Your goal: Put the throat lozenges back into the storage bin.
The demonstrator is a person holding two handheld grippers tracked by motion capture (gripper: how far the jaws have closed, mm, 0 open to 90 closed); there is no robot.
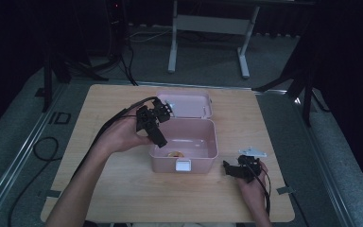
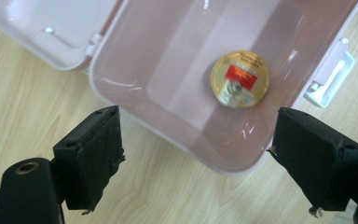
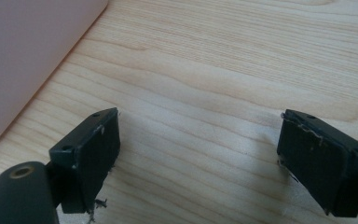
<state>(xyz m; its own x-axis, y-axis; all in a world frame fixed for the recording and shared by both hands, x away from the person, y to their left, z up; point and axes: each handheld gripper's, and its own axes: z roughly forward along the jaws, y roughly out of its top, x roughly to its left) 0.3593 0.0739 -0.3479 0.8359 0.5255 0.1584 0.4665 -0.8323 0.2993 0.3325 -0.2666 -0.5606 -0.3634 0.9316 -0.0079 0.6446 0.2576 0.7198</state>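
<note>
Hovering over the open pink plastic box [image 1: 184, 142], the left gripper [image 1: 162, 140] has its fingers [image 2: 91, 156] spread wide with nothing between them. At the bottom of the box lies a round gold tin [image 2: 240, 79] with a red label; its print is too blurred to read. From above, the tin is partly hidden behind the box's front wall. The lid [image 1: 186, 105] lies folded back on the tabletop [image 1: 123, 189]. Right gripper [image 1: 228, 168] rests beside the box, fingers [image 3: 91, 156] released and empty.
</note>
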